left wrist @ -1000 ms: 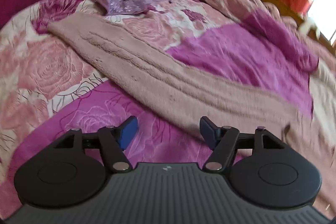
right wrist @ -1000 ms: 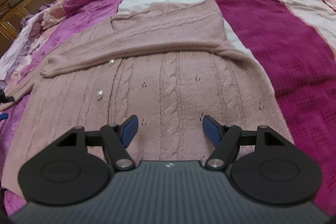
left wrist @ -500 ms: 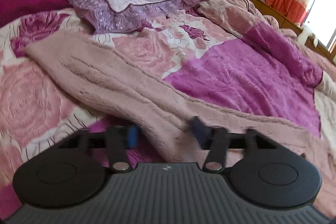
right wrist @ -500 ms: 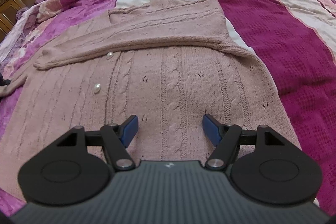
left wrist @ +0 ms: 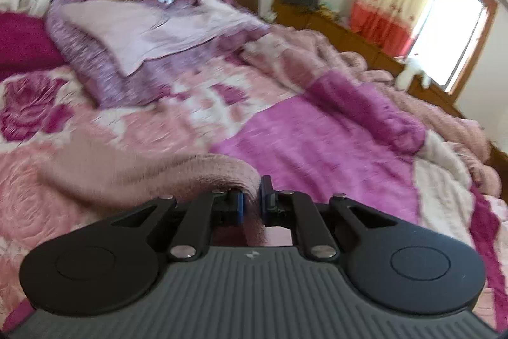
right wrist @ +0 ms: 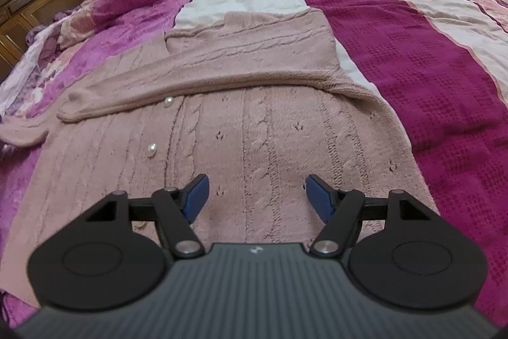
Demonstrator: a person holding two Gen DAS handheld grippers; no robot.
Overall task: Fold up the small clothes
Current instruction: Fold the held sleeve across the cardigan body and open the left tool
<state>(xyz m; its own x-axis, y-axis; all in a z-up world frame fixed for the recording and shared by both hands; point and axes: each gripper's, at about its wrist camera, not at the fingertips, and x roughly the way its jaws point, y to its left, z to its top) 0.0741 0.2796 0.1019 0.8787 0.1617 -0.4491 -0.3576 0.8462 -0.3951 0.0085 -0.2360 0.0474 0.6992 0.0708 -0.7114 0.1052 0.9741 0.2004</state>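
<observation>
Cardigan (right wrist: 254,129), dusty-pink cable knit with pearly round buttons (right wrist: 151,150), lies spread flat on the bed (right wrist: 412,59), one sleeve (right wrist: 203,84) folded straight across its chest. Beneath it the bedding is patchwork: magenta waffle weave, a cream panel, plush purple. The right tongs (right wrist: 255,196) hover just above the knit's lower part, blue pads wide apart and gripping nothing. The left tongs (left wrist: 251,205) are clamped on a fuzzy fold of the other sleeve (left wrist: 177,173), which arches up from the rose-patterned quilt (left wrist: 57,167).
</observation>
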